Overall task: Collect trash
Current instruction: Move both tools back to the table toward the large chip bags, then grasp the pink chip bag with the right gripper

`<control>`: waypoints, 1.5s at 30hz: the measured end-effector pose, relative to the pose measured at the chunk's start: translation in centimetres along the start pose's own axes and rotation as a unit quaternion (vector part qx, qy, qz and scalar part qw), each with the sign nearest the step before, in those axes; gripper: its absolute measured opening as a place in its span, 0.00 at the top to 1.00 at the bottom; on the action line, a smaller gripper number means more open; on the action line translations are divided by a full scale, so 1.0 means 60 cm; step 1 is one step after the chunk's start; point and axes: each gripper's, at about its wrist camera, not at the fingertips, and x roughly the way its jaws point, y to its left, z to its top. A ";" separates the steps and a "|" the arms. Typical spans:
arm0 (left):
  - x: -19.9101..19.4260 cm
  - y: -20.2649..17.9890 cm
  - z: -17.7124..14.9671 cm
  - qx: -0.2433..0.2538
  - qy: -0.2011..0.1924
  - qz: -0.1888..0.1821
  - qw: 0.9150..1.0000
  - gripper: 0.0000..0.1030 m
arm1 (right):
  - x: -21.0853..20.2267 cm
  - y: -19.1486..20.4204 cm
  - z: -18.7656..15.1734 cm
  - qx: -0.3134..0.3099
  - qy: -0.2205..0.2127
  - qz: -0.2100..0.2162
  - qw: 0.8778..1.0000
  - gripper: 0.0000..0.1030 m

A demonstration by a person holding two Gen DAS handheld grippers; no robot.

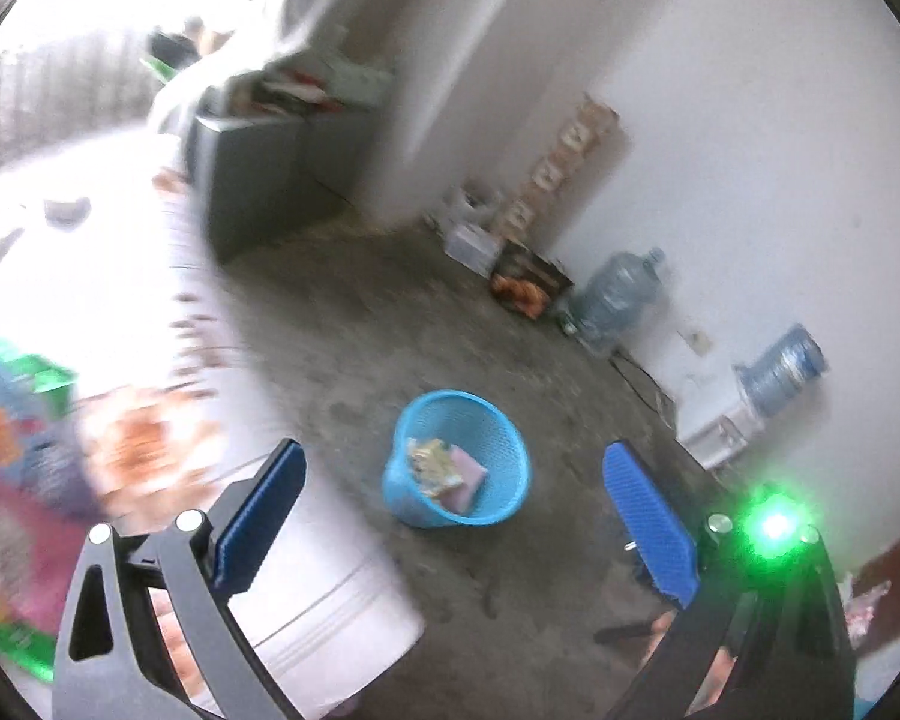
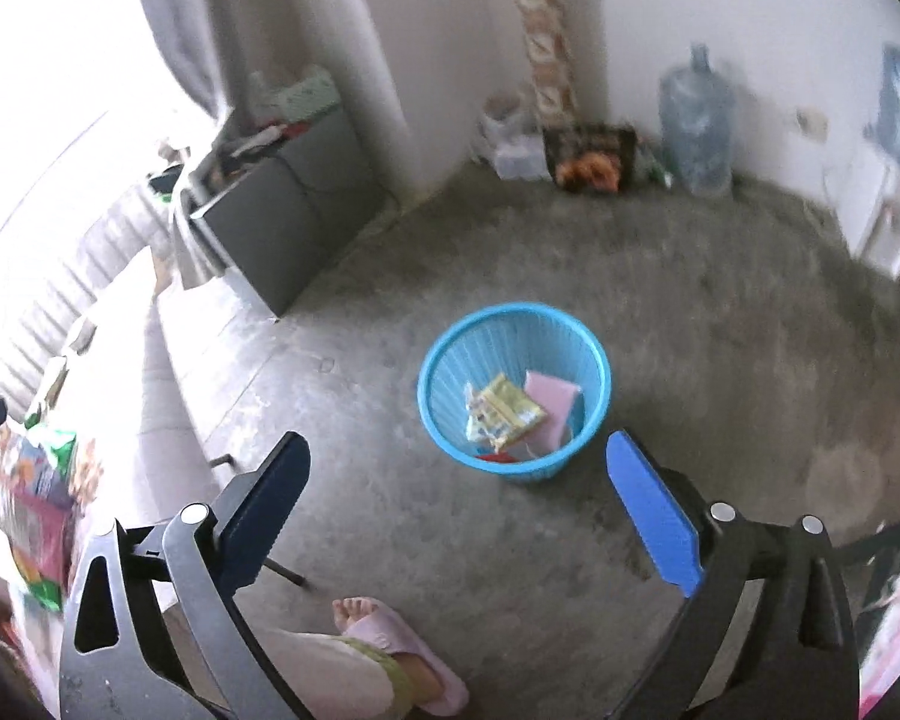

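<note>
Both tools spread above the bin

The left tool and right tool gape wide, nothing between their pads. Below them the blue bin stands on the concrete floor, holding a yellow wrapper and pink paper.

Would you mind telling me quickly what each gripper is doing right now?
Left gripper: open, holding nothing.
Right gripper: open, holding nothing.

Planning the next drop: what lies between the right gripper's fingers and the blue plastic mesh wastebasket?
Only bare grey concrete floor separates the open right gripper from the blue plastic mesh wastebasket, as the right wrist view shows.
</note>
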 end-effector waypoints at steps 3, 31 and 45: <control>-0.076 0.043 -0.031 0.004 -0.033 0.027 0.999 0.06 | -0.028 0.043 -0.004 -0.039 -0.022 -0.011 0.999 0.08; -0.395 0.411 -0.277 -0.214 -0.152 0.229 0.937 0.06 | -0.107 0.561 -0.186 -0.392 -0.136 0.193 0.889 0.08; -0.380 0.444 -0.238 -0.203 -0.180 0.201 0.941 0.06 | -0.047 0.661 -0.250 -0.466 -0.111 0.176 0.860 0.08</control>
